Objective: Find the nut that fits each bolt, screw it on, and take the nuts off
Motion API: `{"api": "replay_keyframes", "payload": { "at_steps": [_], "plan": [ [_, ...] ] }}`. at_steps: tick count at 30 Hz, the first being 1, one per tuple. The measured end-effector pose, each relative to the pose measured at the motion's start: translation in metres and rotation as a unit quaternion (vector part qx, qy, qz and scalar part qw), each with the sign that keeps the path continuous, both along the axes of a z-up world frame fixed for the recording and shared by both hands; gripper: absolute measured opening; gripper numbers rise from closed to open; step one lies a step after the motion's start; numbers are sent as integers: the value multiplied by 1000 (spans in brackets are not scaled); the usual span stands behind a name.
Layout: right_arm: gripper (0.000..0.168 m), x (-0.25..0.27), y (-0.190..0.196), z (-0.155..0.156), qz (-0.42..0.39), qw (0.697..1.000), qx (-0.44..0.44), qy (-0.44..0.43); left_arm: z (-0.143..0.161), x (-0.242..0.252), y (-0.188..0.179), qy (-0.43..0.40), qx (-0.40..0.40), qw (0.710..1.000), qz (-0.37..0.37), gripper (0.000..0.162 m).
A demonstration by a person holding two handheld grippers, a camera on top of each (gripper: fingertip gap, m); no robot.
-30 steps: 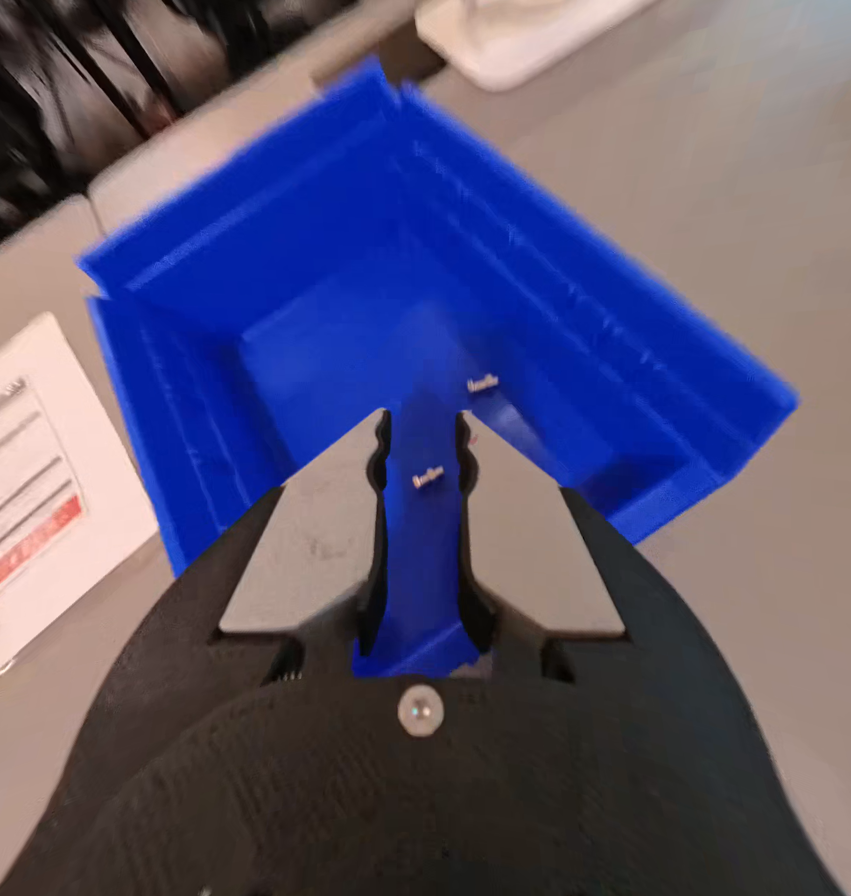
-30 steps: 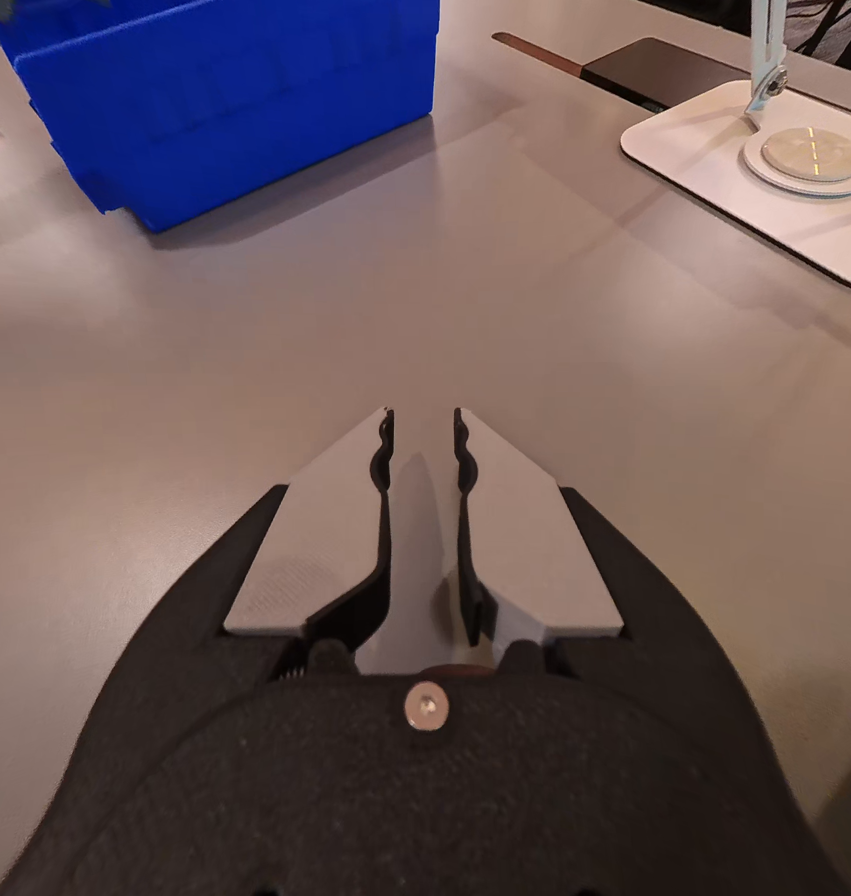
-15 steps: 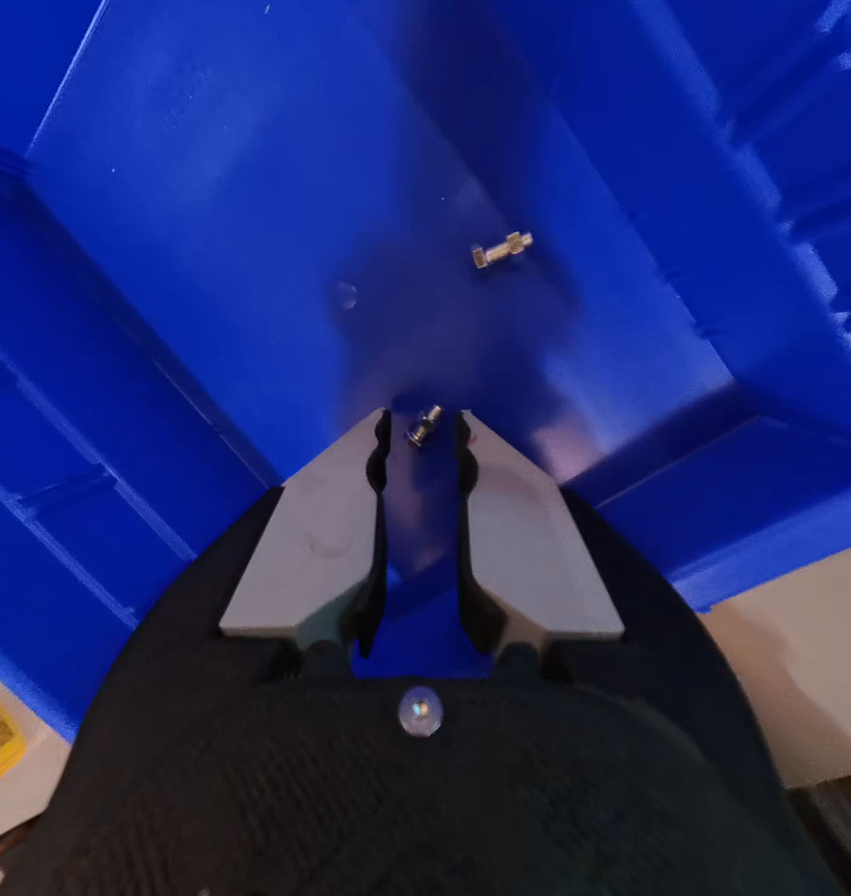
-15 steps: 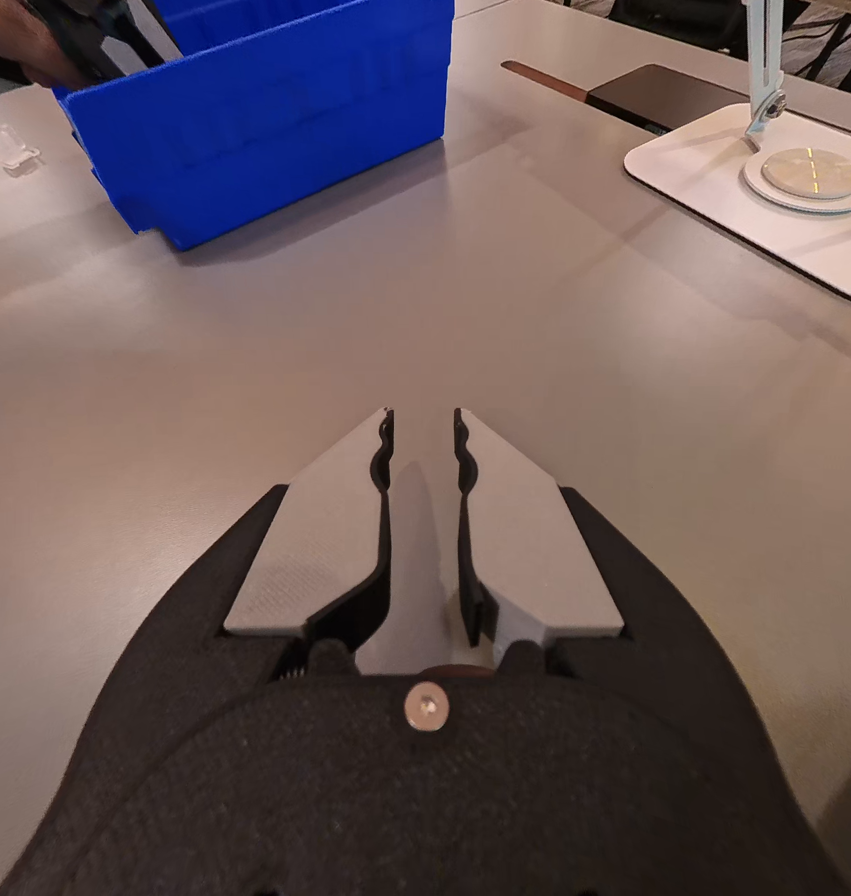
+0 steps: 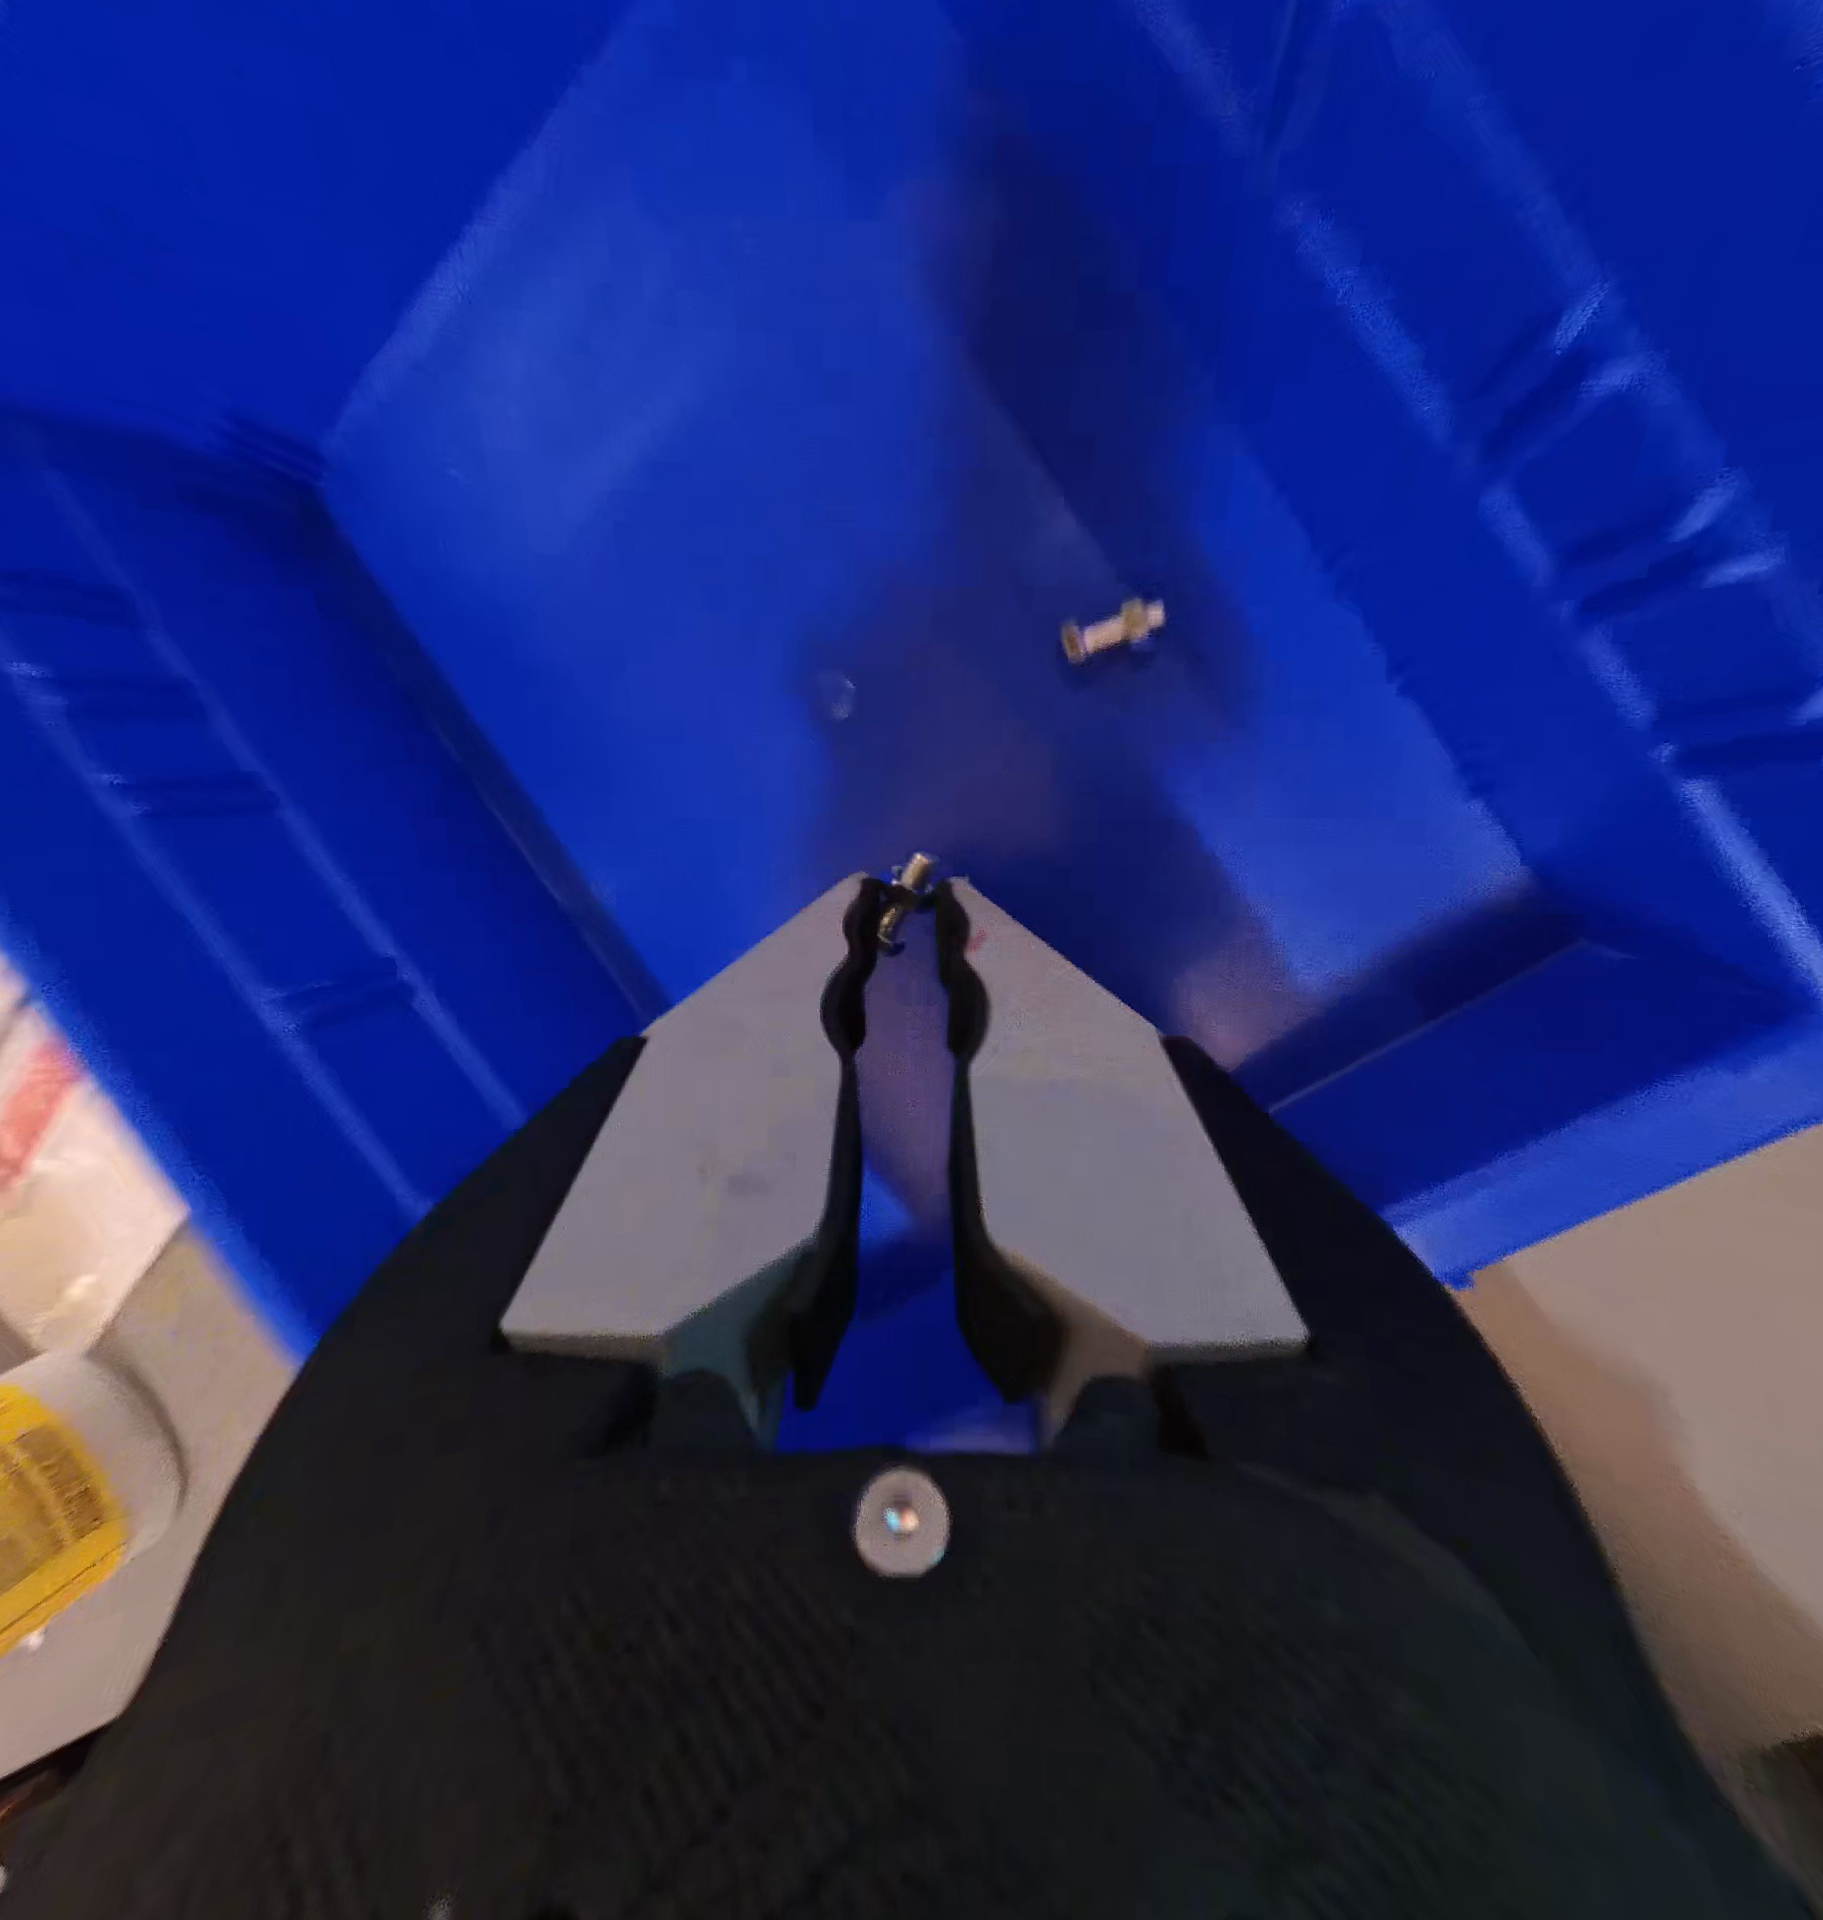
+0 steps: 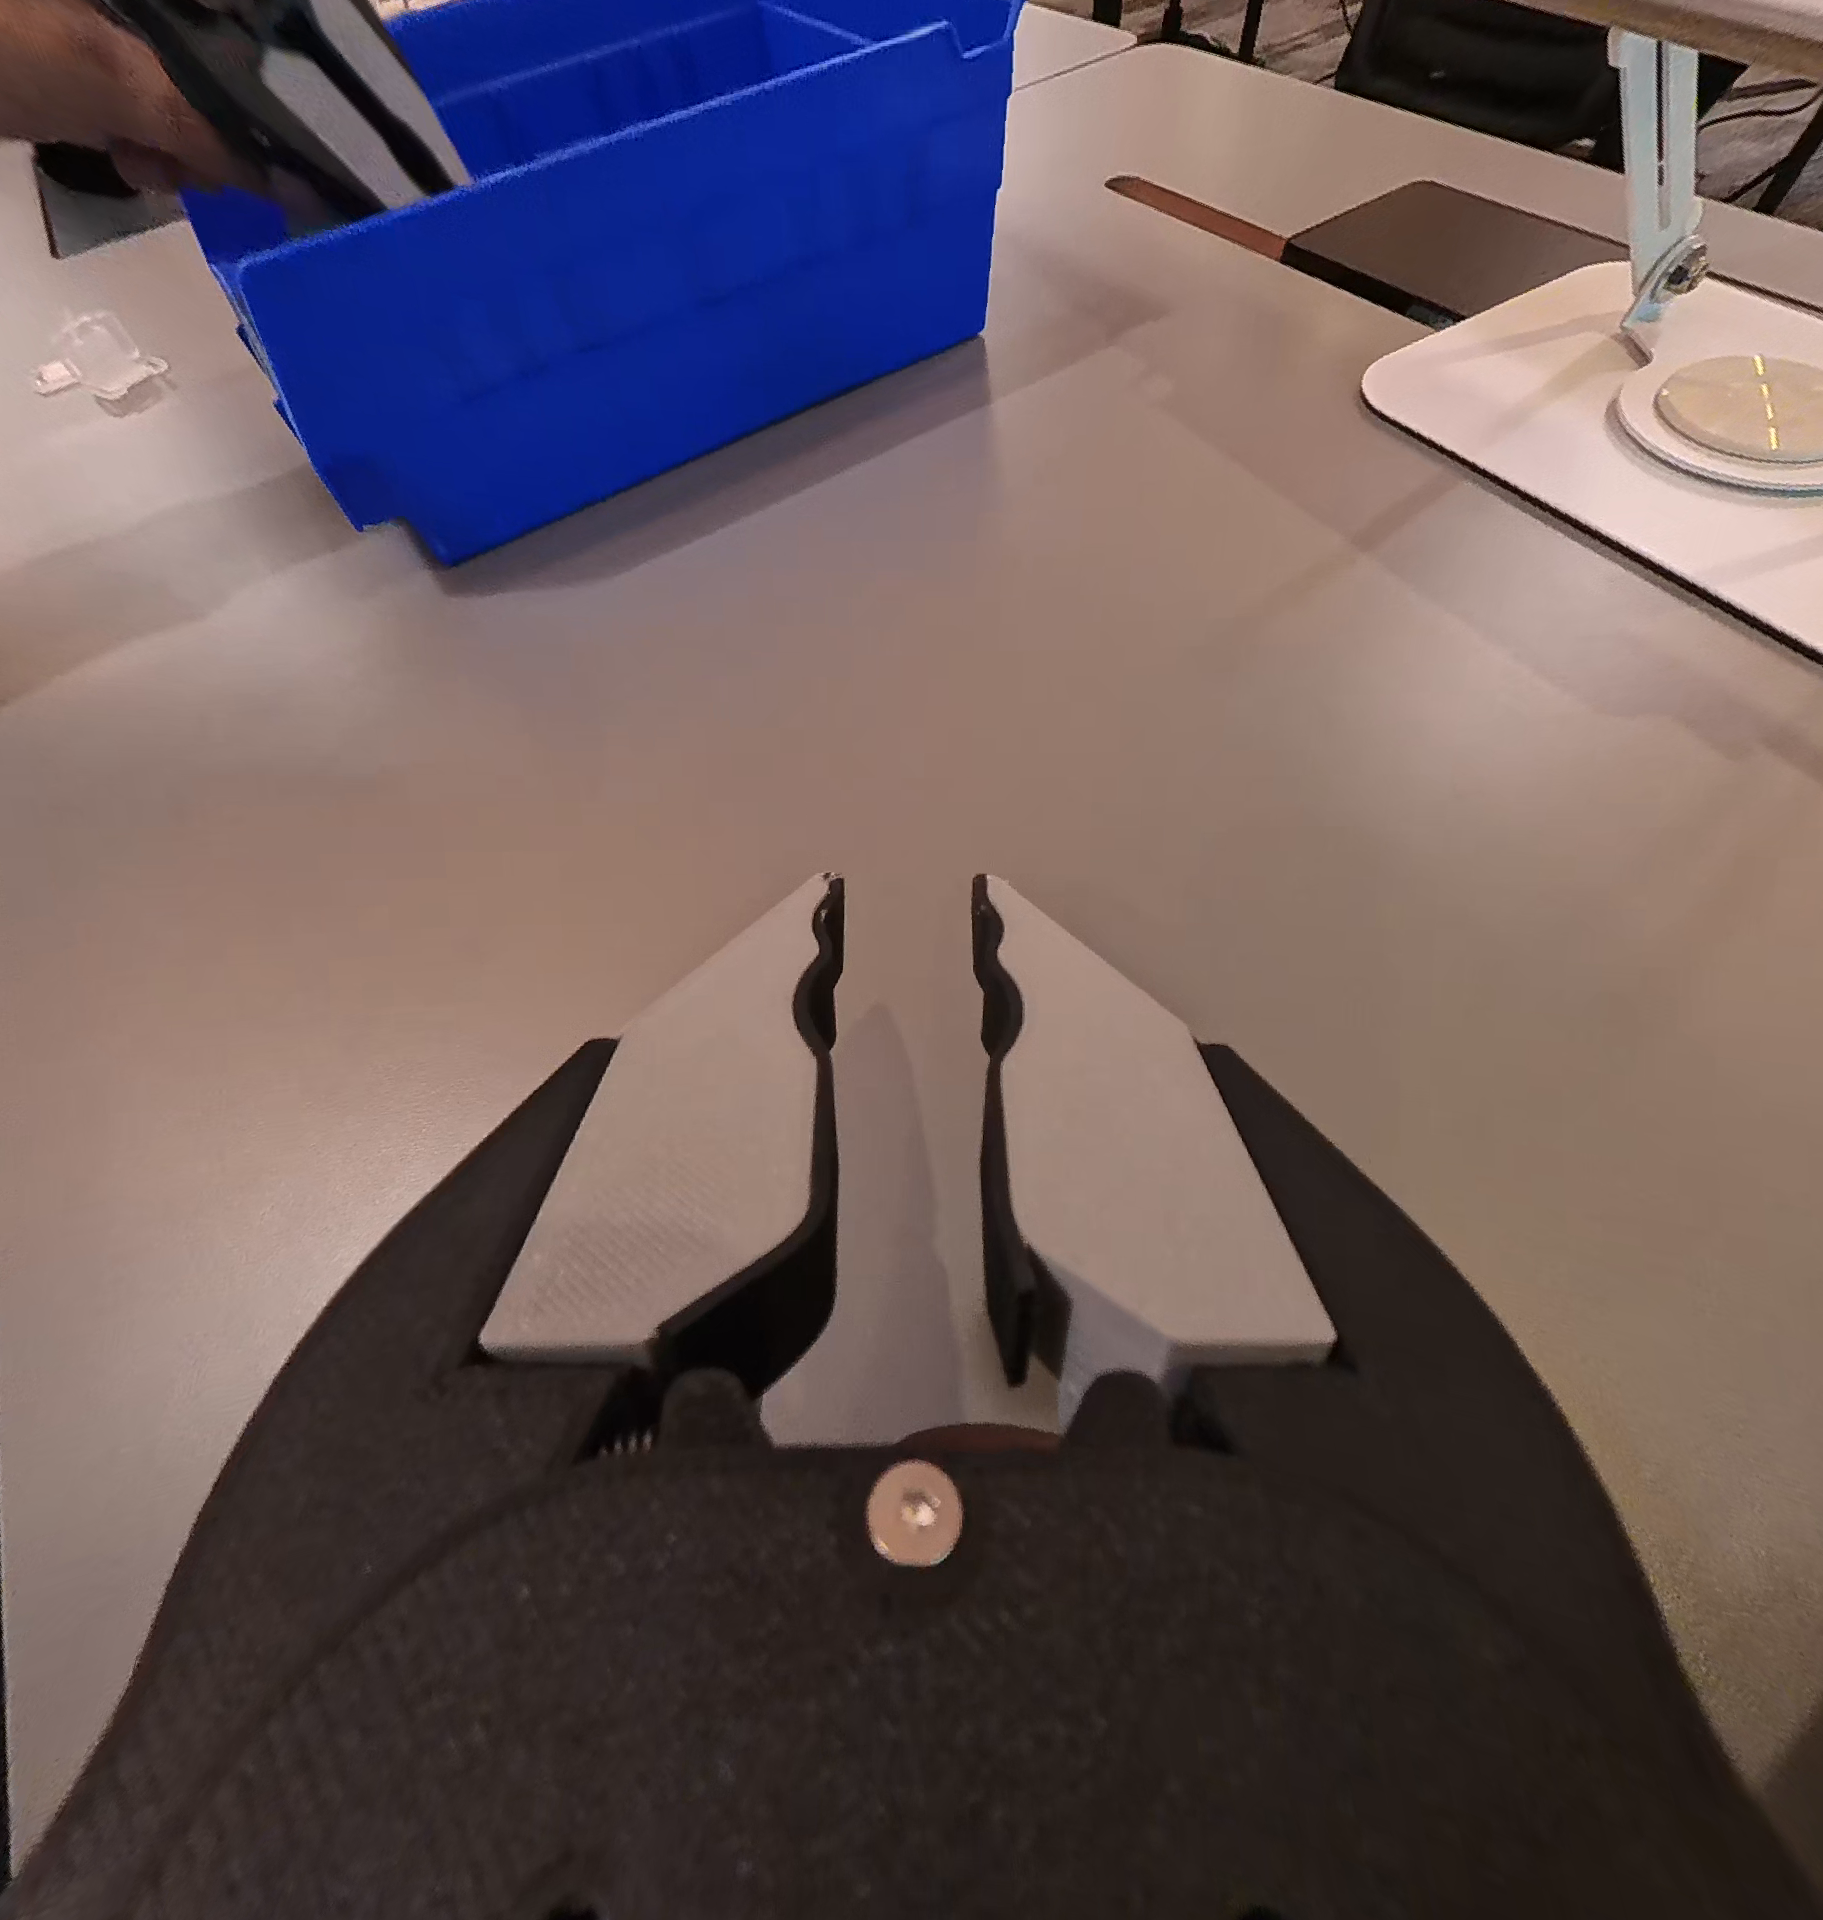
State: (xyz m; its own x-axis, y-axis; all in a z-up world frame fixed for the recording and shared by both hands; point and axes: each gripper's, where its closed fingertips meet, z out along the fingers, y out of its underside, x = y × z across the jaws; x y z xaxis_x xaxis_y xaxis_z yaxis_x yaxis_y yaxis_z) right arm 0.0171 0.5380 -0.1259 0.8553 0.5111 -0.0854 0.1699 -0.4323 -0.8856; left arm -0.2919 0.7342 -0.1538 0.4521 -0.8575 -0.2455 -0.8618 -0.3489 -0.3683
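A blue bin point(image 5: 1509, 312) fills the left wrist view. My left gripper point(image 5: 902, 896) is down inside it, shut on a small silver bolt point(image 5: 907, 894) at the fingertips. A second silver bolt with a nut on it point(image 5: 1113, 630) lies on the bin floor further in, to the right. In the right wrist view the bin point(image 6: 616, 301) stands at the far left of the grey table point(image 6: 990, 675), with the left gripper point(image 6: 346, 114) reaching into it from a hand point(image 6: 65, 94). My right gripper point(image 6: 907, 883) is open and empty over the table.
A white base plate with a stand and a round disc point(image 6: 1655, 447) sits at the far right, with a dark panel point(image 6: 1447, 249) behind it. A small clear plastic piece point(image 6: 102, 358) lies left of the bin. A yellow-labelled object point(image 5: 24, 1496) and a white sheet point(image 5: 24, 1132) lie left of the bin. Across from one pair of fingers to the other is roughly 35 cm. The yellow-labelled object point(image 5: 24, 1496) is about 35 cm from my left fingertips.
My left gripper went down into the bin and closed on the nearer bolt. My right gripper has drawn back a little, staying open, so the bin shows more fully.
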Motion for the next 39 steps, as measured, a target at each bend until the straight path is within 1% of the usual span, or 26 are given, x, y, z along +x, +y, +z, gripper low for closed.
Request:
{"api": "replay_keyframes", "payload": {
  "at_steps": [1, 3, 4, 6, 7, 8, 10, 12, 14, 15, 17, 18, 21, 24, 26, 28, 31, 33, 35, 36, 39],
  "plan": [
    [21, 0, 0, 1, 0, 1000, 1, 2, 16, 6, 0, -24, 23, 999, 0, 9],
    [21, 0, 0, 4, 1, 1000, 5, 7, 60, 34, -13, -112, 57, 992, -22, 9],
    [22, 0, 0, 5, 3, 1000, 8, 10, 84, 57, -31, -177, 56, 981, -53, 9],
    [22, -5, -2, 13, 16, 999, 21, 25, 125, 110, -85, -301, 18, 943, -139, 9],
    [23, -8, -4, 20, 25, 999, 32, 36, 138, 136, -115, -350, -11, 918, -185, 8],
    [24, -11, -6, 28, 34, 997, 48, 47, 145, 161, -146, -392, -48, 890, -228, 8],
    [24, -17, -13, 47, 58, 992, 88, 68, 141, 203, -195, -450, -135, 838, -278, 9],
    [25, -23, -23, 64, 88, 985, 123, 88, 121, 236, -226, -470, -221, 800, -301, 9],
    [28, -28, -34, 75, 119, 978, 149, 87, 105, 262, -234, -492, -276, 772, -291, 8],
    [31, -29, -38, 75, 128, 976, 157, 74, 102, 270, -236, -510, -305, 753, -283, 8],
    [35, -29, -43, 67, 137, 976, 171, 18, 100, 281, -237, -537, -351, 718, -270, 8],
    [35, -26, -43, 61, 132, 975, 178, -23, 98, 284, -238, -540, -364, 710, -268, 8],
    [33, -15, -38, 54, 96, 960, 228, -133, 87, 292, -243, -523, -364, 722, -270, 8],
    [29, -27, -44, 54, 118, 945, 255, -167, 87, 297, -243, -542, -388, 704, -245, 8],
    [26, -24, -40, 51, 100, 933, 271, -214, 88, 297, -243, -552, -414, 686, -229, 8],
    [26, -20, -36, 50, 82, 923, 282, -248, 86, 297, -245, -553, -432, 677, -220, 8],
    [23, -24, -37, 48, 83, 910, 298, -275, 80, 299, -246, -548, -439, 680, -212, 8],
    [23, -24, -37, 49, 78, 893, 318, -309, 80, 299, -245, -551, -443, 676, -205, 8],
    [18, -24, -37, 46, 79, 876, 329, -344, 78, 299, -242, -551, -442, 680, -198, 8],
    [19, -24, -36, 45, 76, 870, 331, -358, 76, 299, -241, -551, -442, 681, -195, 8],
    [19, -24, -36, 42, 78, 857, 335, -382, 74, 298, -241, -550, -451, 677, -187, 8]
  ]
}}
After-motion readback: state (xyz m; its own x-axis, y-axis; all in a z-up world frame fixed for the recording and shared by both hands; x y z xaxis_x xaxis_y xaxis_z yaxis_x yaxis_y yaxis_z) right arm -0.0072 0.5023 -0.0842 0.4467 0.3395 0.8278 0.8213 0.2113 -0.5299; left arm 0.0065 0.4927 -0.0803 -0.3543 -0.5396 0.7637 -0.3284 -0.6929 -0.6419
